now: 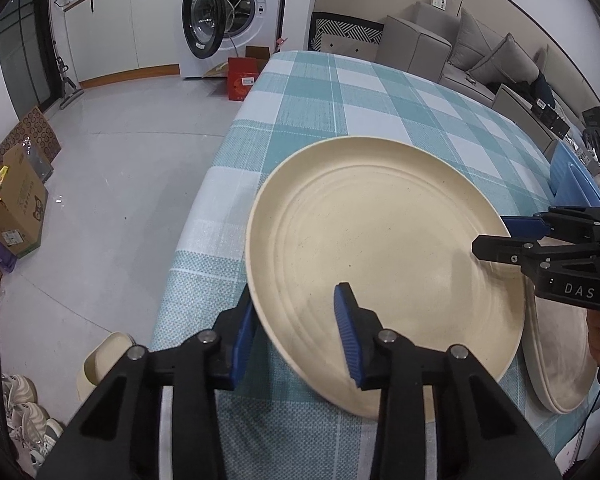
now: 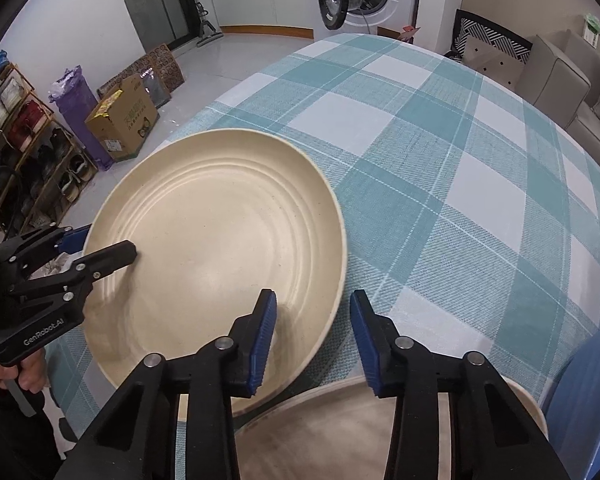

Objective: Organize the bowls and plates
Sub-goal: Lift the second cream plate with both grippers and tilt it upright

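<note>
A large cream plate (image 1: 380, 248) is tilted above the checked tablecloth (image 1: 340, 92); it also shows in the right wrist view (image 2: 216, 240). My left gripper (image 1: 296, 332) is open and straddles the plate's left rim, one finger under and one over. My right gripper (image 2: 312, 340) is open and straddles the plate's right rim. Each gripper shows in the other's view, the right gripper (image 1: 496, 236) at the plate's far side and the left gripper (image 2: 104, 240) likewise. A second cream plate (image 2: 340, 432) lies on the cloth below my right gripper, also seen in the left wrist view (image 1: 560, 360).
A blue plate (image 1: 572, 180) stands at the table's right edge, also in the right wrist view (image 2: 588, 408). A cream bowl (image 1: 100, 360) sits off the table's near left corner. Washing machine (image 1: 228, 12), boxes (image 1: 16, 208) and a sofa (image 1: 460, 40) surround the table.
</note>
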A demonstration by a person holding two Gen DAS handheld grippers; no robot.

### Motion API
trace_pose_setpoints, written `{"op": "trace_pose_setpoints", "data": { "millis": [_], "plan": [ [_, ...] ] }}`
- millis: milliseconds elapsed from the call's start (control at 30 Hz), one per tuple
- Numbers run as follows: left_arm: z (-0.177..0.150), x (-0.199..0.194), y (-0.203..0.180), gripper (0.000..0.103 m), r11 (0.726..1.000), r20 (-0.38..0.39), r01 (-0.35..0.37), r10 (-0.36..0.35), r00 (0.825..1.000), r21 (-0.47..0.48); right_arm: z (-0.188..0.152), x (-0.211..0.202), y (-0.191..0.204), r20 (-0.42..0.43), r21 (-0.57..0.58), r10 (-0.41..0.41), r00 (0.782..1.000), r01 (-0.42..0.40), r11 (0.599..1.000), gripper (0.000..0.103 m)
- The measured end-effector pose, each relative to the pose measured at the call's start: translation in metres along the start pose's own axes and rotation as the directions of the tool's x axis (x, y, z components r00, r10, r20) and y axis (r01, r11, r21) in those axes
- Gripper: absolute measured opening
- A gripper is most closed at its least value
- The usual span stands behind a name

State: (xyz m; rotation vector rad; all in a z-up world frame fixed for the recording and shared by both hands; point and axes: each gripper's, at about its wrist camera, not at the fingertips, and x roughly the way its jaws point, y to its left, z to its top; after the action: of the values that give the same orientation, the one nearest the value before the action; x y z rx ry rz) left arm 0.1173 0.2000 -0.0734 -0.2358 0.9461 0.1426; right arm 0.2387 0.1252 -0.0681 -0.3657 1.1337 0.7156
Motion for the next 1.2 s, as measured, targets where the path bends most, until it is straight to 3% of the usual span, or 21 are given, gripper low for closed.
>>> {"op": "trace_pose_setpoints", "data": {
  "millis": [267,600,1200],
  "plan": [
    [-0.001,-0.002,0.004,0.027,1.0,0.004,-0.009,0.009,1.0,-0.01,-0.001,0.001,0.0,-0.01,0.001,0.018,1.0,-0.018,1.0,0.031],
    [0.0,-0.003,0.004,0.026,1.0,0.004,-0.012,0.012,1.0,-0.01,-0.002,-0.004,-0.002,0.028,0.007,-0.027,0.999,0.027,1.0,0.016],
    [0.002,-0.014,0.003,0.026,1.0,0.029,-0.018,0.018,0.999,-0.006,-0.002,-0.015,0.002,0.054,-0.022,-0.044,0.998,0.045,0.999,0.016]
  ]
}}
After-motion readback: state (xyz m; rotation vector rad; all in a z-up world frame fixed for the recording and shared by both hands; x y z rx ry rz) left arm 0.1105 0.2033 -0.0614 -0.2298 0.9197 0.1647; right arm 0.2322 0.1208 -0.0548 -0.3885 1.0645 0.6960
